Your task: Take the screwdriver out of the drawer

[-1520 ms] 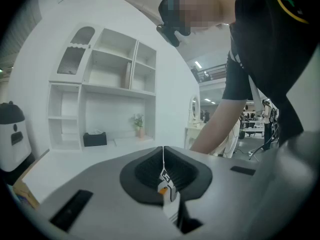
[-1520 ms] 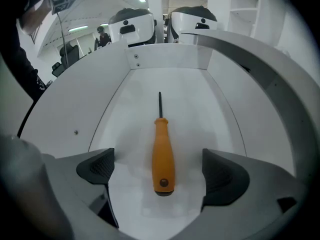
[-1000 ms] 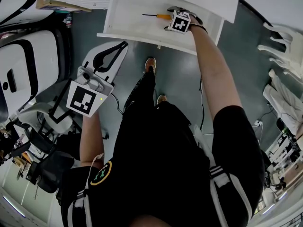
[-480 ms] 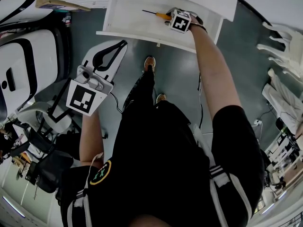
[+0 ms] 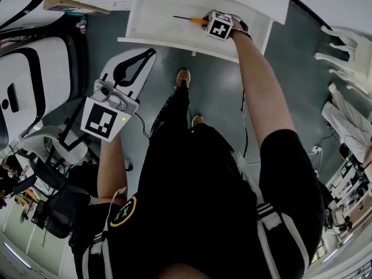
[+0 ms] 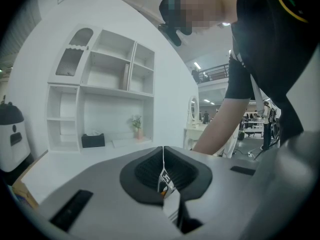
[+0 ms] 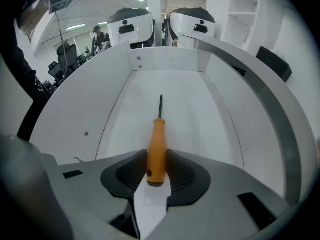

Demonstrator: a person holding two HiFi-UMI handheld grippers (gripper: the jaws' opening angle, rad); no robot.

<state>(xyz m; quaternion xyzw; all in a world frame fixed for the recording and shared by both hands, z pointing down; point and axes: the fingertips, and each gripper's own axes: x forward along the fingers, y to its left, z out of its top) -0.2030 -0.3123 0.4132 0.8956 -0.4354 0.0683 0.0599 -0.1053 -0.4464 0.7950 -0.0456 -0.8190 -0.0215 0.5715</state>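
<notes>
**Closing on the handle, low in the drawer**

The right gripper (image 7: 156,170) points steeply down into the open white drawer (image 7: 107,109), and its jaws are closing with the orange handle of the screwdriver (image 7: 156,149) between them. The dark pads already sit against both sides of the handle near its butt end. The black shaft runs straight away from the jaws along the drawer floor.

To do this step well, I would let the squeeze finish before any lift. The handle is smooth and tapers, and the hold is close to its end, so a half-made grip could let the tool pivot or slide out. The handle looks centred between the pads, which is good. The lift should then go straight up and clear of the front wall, with the tip kept off the drawer's sides — dragging the shaft would twist the tool in the pads.

The drawer is pulled well out below the white top, and the screwdriver is the only thing I can see lying in it.

The left gripper (image 5: 146,58) hangs well apart from the drawer at the person's side, jaws together and empty. Its own view faces a white shelf unit (image 6: 115,91), where one low compartment holds a dark box (image 6: 93,140) and a small potted plant (image 6: 136,126) stands just beside it.
</notes>
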